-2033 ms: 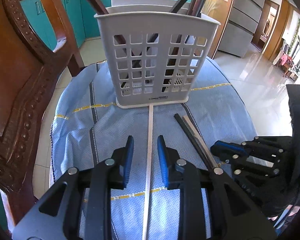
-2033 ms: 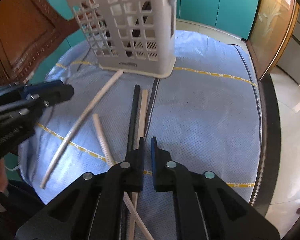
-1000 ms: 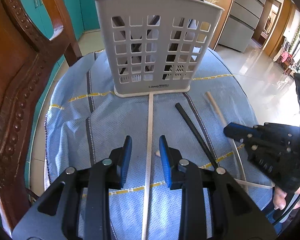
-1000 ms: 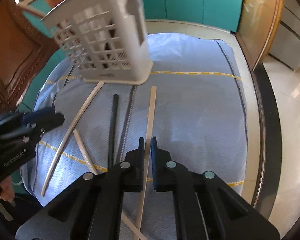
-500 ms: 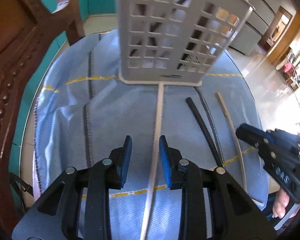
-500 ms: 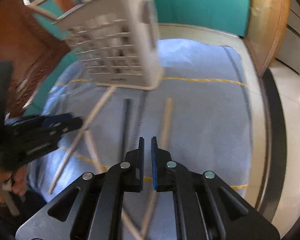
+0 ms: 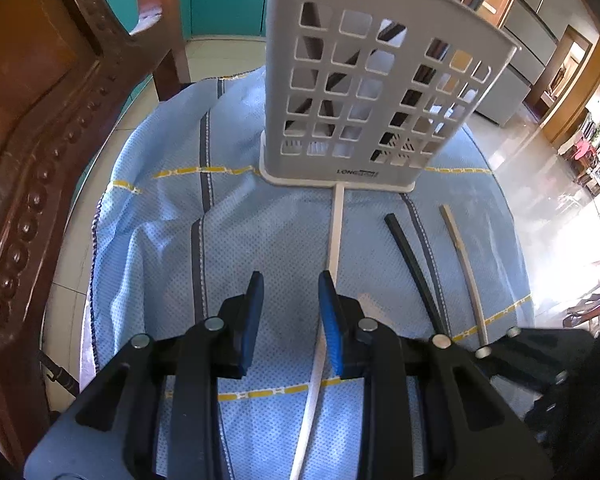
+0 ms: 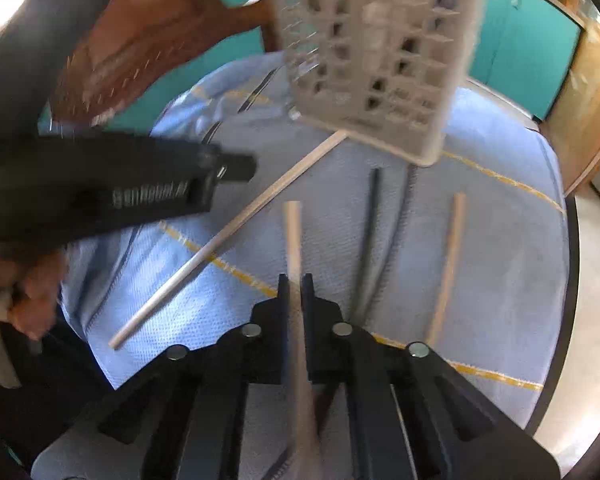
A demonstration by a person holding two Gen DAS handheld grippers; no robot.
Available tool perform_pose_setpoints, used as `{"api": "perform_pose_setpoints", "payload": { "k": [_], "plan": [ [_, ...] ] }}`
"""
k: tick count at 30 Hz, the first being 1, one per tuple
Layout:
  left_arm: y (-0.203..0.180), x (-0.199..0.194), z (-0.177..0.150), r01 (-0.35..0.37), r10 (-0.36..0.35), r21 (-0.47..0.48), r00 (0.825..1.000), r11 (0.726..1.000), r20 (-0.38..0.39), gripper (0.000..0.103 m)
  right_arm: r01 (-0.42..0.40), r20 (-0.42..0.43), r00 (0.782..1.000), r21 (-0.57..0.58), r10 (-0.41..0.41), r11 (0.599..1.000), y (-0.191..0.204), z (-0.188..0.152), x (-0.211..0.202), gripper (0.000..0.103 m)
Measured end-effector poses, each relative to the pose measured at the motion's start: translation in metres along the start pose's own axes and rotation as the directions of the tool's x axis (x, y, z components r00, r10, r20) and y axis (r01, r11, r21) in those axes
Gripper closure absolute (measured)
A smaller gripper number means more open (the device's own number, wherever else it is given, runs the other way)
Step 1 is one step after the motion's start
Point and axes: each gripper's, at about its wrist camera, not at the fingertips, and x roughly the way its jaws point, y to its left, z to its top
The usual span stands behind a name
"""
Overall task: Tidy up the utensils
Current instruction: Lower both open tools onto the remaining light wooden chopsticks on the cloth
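A grey slotted utensil holder (image 7: 376, 92) stands at the back of a blue cloth (image 7: 160, 216) and holds several dark sticks. A white chopstick (image 7: 334, 232), a black one (image 7: 410, 256) and a tan one (image 7: 462, 256) lie in front of it. My left gripper (image 7: 290, 292) is open just above the cloth, with the white chopstick running under its right finger. In the blurred right wrist view, my right gripper (image 8: 296, 280) is shut on a light wooden chopstick (image 8: 292, 236) that points toward the holder (image 8: 376, 48). The white (image 8: 236, 224), black (image 8: 370, 224) and tan (image 8: 448, 256) chopsticks lie around it.
A carved wooden chair (image 7: 40, 128) stands close on the left of the cloth. Teal cabinets (image 8: 528, 48) are behind the table. The cloth's right edge (image 8: 568, 240) drops to a shiny tiled floor. The left gripper's body (image 8: 100, 192) fills the left of the right wrist view.
My right gripper has let go of the tan chopstick, swung left and now holds the light wooden one. My left gripper has shifted left, so the white chopstick now lies under its right finger.
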Motion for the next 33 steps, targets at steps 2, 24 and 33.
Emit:
{"api": "perform_pose_setpoints", "payload": {
  "k": [2,24,33],
  "plan": [
    [-0.003,0.003,0.001,-0.006,0.006,0.012,1.0,1.0,0.002,0.074,-0.001,0.032,0.999,0.059,-0.001,0.998,-0.02,0.003,-0.016,0.097],
    [-0.066,0.042,0.021,-0.089,0.088,0.134,0.996,0.987,0.009,0.066,0.167,-0.063,0.986,0.281,-0.155,0.945,-0.095,-0.004,-0.005,0.093],
    [-0.06,0.044,0.026,-0.07,0.07,0.118,0.998,0.991,0.0,0.066,0.2,-0.049,0.98,0.248,-0.194,0.948,-0.085,0.0,0.0,0.092]
  ]
}}
